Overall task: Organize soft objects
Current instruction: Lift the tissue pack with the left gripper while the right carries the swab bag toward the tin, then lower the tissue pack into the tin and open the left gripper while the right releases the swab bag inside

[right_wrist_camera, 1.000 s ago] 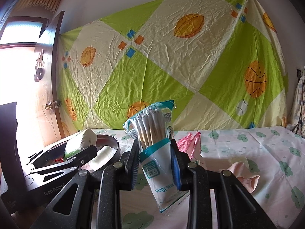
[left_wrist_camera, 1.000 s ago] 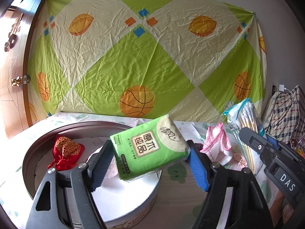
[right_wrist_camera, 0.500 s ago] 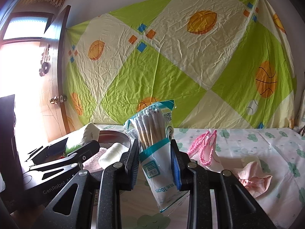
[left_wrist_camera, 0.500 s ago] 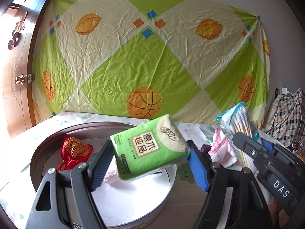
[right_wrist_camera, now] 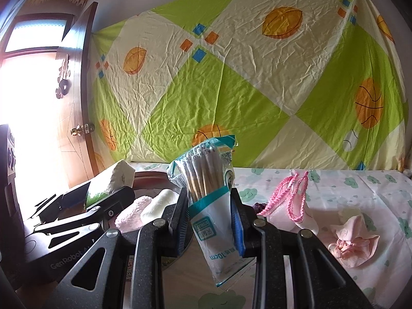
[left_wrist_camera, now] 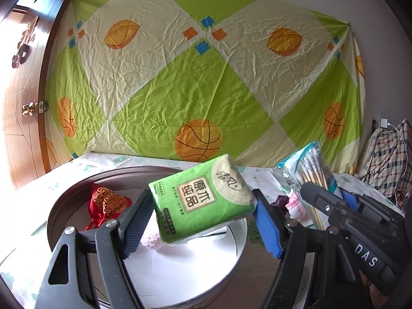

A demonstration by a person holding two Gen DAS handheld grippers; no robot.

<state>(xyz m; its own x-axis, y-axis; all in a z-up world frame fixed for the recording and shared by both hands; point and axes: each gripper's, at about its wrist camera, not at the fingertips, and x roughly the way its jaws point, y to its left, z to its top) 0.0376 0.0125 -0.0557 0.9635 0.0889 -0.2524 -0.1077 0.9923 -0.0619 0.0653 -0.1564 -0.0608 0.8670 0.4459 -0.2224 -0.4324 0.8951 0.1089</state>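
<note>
My left gripper [left_wrist_camera: 200,219] is shut on a green tissue pack [left_wrist_camera: 200,198] and holds it above a round metal tin [left_wrist_camera: 231,262]. In the tin lie a red pouch [left_wrist_camera: 106,202] and a pink cloth [left_wrist_camera: 152,239]. My right gripper [right_wrist_camera: 209,213] is shut on a bag of cotton swabs [right_wrist_camera: 211,195], held upright just right of the tin; this bag also shows in the left wrist view [left_wrist_camera: 309,164]. The tissue pack shows at the left of the right wrist view [right_wrist_camera: 113,182], with a pink towel [right_wrist_camera: 128,212] and a white roll [right_wrist_camera: 158,204] in the tin.
On the cloud-print bed sheet [right_wrist_camera: 360,195] lie a pink-trimmed pouch [right_wrist_camera: 291,203] and a crumpled pink cloth [right_wrist_camera: 352,239]. A green and cream sheet [left_wrist_camera: 206,77] hangs on the back wall. A wooden door [left_wrist_camera: 23,103] stands left, a plaid bag [left_wrist_camera: 391,159] right.
Both grippers have moved left and nearer the tin with their loads. The tissue pack now hangs further over the tin, and the swab bag has come up beside it.
</note>
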